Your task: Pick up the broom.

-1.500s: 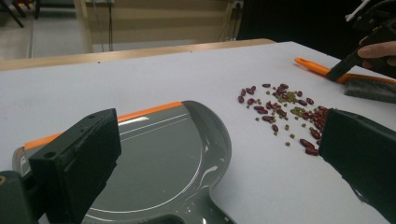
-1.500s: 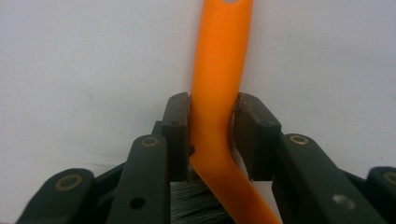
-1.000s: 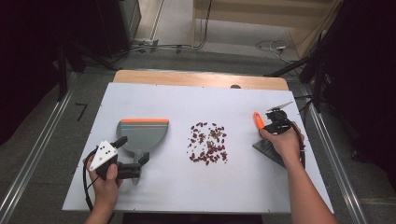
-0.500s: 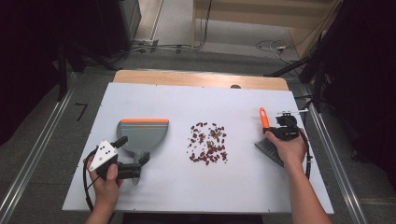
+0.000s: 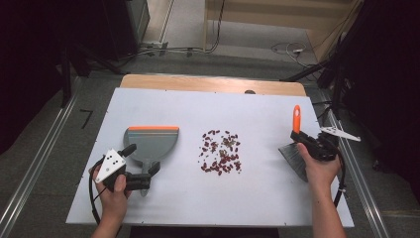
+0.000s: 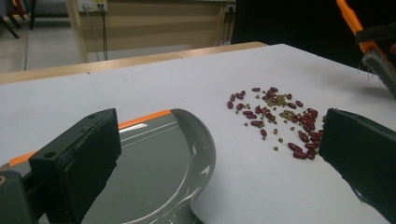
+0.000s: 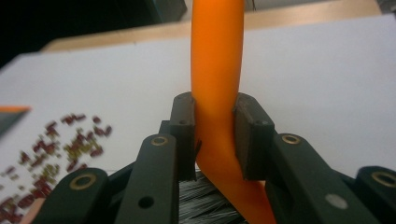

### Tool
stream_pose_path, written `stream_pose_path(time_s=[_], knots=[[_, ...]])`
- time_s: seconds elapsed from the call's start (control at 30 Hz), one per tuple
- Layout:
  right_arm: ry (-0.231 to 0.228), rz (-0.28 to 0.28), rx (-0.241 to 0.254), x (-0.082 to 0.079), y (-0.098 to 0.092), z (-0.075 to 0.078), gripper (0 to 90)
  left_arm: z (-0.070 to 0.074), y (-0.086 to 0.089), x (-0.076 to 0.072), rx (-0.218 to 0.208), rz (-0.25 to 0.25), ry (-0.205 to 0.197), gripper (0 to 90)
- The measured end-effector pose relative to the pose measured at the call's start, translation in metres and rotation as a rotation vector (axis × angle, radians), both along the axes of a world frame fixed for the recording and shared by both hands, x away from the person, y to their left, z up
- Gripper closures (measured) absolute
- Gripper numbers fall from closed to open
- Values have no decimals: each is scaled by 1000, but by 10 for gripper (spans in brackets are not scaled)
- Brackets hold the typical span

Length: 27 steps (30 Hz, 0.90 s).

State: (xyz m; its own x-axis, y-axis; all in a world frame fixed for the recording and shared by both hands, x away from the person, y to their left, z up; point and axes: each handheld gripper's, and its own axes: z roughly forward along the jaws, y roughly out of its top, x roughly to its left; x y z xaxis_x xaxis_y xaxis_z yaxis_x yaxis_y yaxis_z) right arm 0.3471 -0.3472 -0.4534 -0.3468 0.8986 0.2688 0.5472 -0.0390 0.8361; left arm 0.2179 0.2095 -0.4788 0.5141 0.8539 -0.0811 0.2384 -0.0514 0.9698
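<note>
One white surface (image 5: 267, 114) carries three things: one grey dustpan (image 5: 151, 144) with an orange front edge at left of centre in the high view, one loose scatter of beans (image 5: 220, 152) at the centre, and one brush (image 5: 295, 144) with an orange handle at the right. The beans are of two kinds, dark red ones and smaller greenish ones, too many and too small to count surely; they lie apart from both the dustpan and the brush. Two hands enter from the bottom of the frame, each holding one tool. The left tool (image 5: 141, 173) sits at the lower left, at the dustpan's handle end, its two jaws spread wide; in the left gripper view one jaw stands over the dustpan (image 6: 154, 163) at lower left and the other at lower right beside the beans (image 6: 275, 116), neither pinching anything. The right tool (image 5: 309, 144) at the right of the frame is pressed onto the brush: in the right gripper view its two jaws clamp the orange handle (image 7: 217, 70) from both sides, with grey bristles showing below at the bottom of the frame. The handle points toward the upper edge of the high view.
</note>
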Motion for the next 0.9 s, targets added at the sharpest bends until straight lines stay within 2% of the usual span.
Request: stream_pose_path(time_s=[0.03,0.23,0.33,0.47,0.73,0.77,0.87,0.9], knots=[[-18,-4,23,-2,-4,2,702,0,0,0,0,0,0,0],[-132,-10,68,-15,-10,10,703,2,-5,-1,8,-14,-11,0],[-179,21,146,-18,-13,15,703,5,-8,-2,9,-18,-24,0],[-217,51,215,-21,-12,21,704,8,-11,-4,14,-24,-33,0],[-262,78,211,-28,3,35,704,16,-22,-6,13,-44,-45,0],[-281,94,211,-30,11,40,703,18,-25,-6,19,-53,-43,0],[-288,107,209,-32,17,43,704,23,-32,-6,20,-78,-46,0],[-298,130,204,-34,26,47,704,25,-36,-6,24,-87,-49,0]])
